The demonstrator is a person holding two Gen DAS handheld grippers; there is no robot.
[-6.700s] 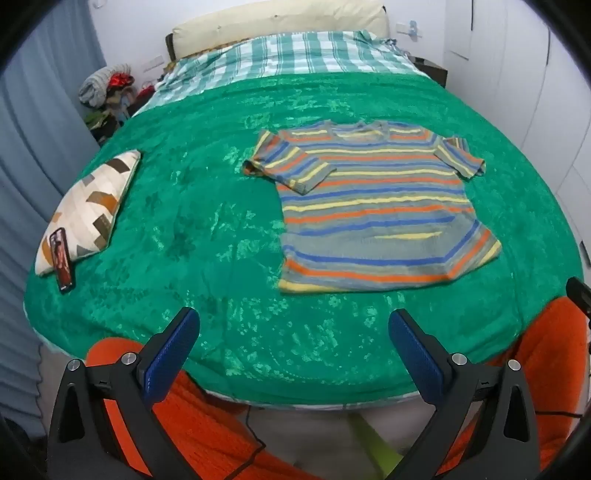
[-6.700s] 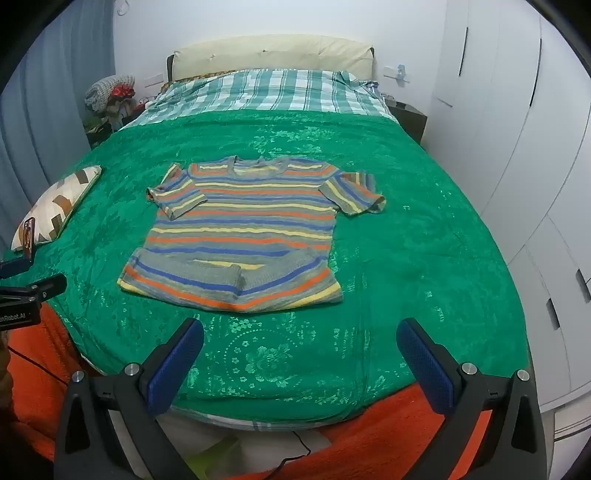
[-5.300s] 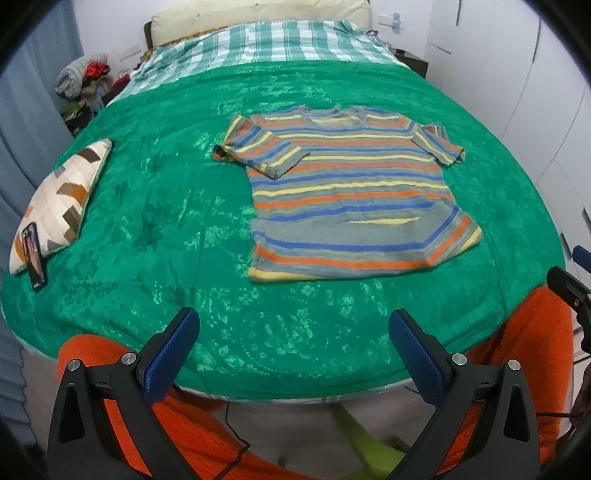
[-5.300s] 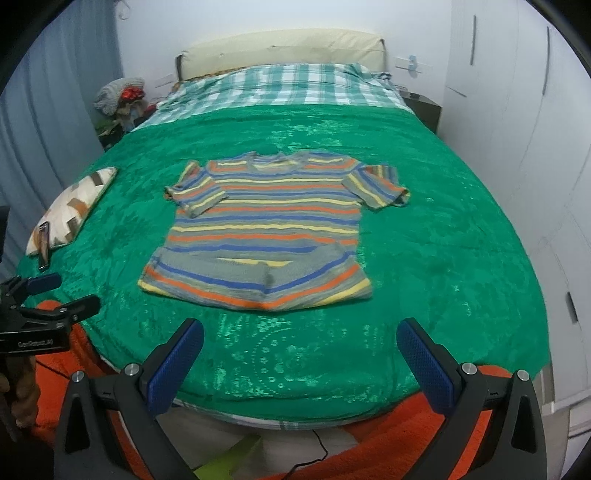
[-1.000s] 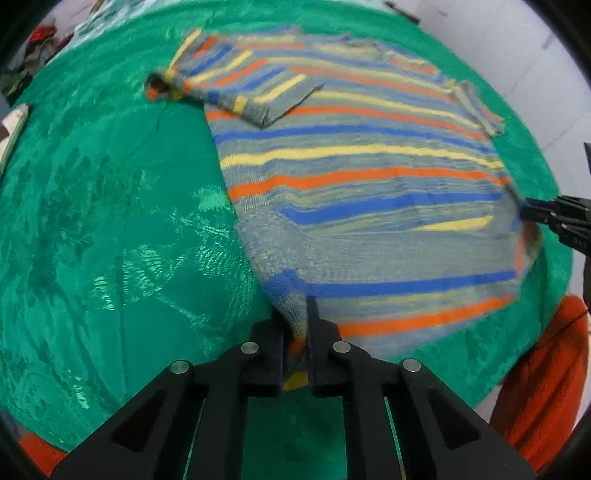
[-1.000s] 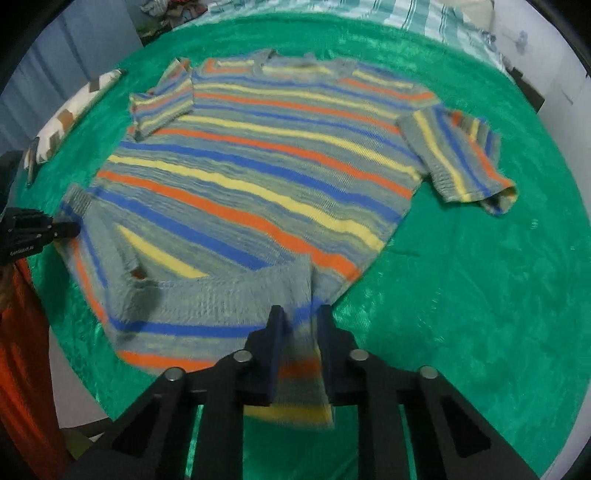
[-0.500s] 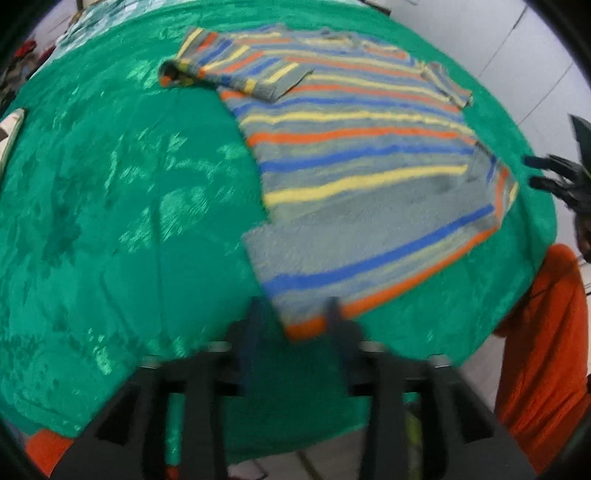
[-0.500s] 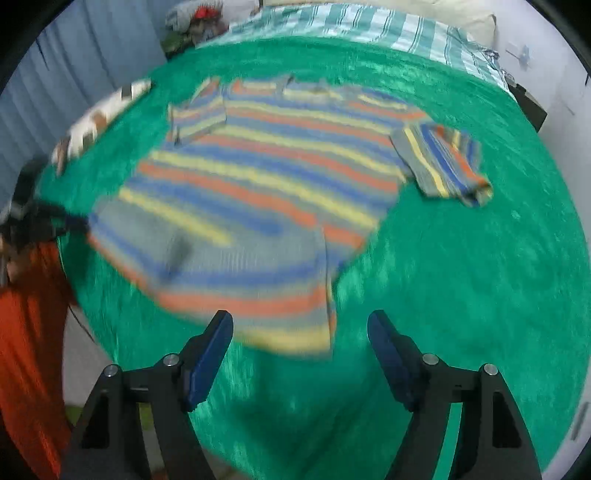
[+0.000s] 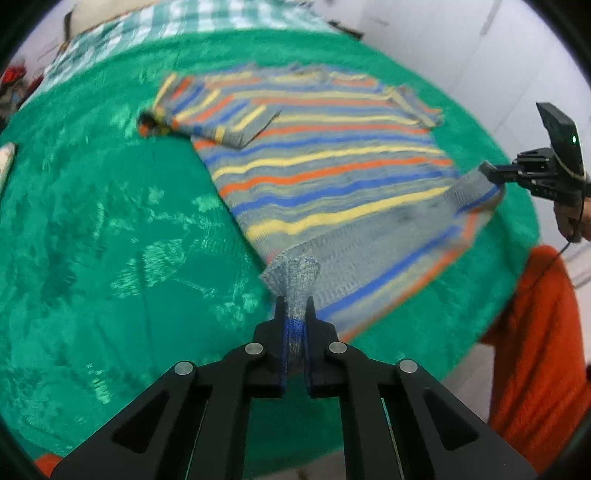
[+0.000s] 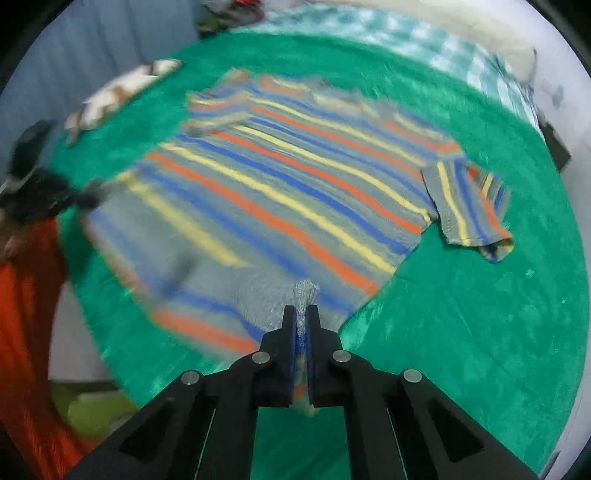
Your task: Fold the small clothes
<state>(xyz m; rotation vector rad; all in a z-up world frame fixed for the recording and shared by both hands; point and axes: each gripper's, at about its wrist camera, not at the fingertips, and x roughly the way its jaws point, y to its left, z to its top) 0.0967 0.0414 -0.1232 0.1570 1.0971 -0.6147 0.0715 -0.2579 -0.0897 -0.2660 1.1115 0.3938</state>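
Observation:
A striped knit T-shirt [image 9: 325, 162] in grey, orange, yellow and blue lies on the green bedspread [image 9: 103, 229], collar at the far side. My left gripper [image 9: 294, 314] is shut on the hem's left corner and holds it lifted. My right gripper [image 10: 301, 317] is shut on the hem's right corner, also lifted; it shows at the right in the left wrist view [image 9: 487, 171]. The hem hangs between the two grippers above the bed's near edge. The shirt [image 10: 295, 192] is blurred in the right wrist view. Both sleeves lie flat.
A patterned cushion [image 10: 122, 88] lies at the bed's left side. A checked sheet [image 9: 184, 22] and pillow are at the head. White wardrobe doors [image 9: 480, 55] stand on the right. Orange fabric [image 9: 535, 332] shows below the bed's near edge.
Since half a second ago both grippers have shut again on the hem corners and lifted them. Seconds ago both were open and well back from the bed.

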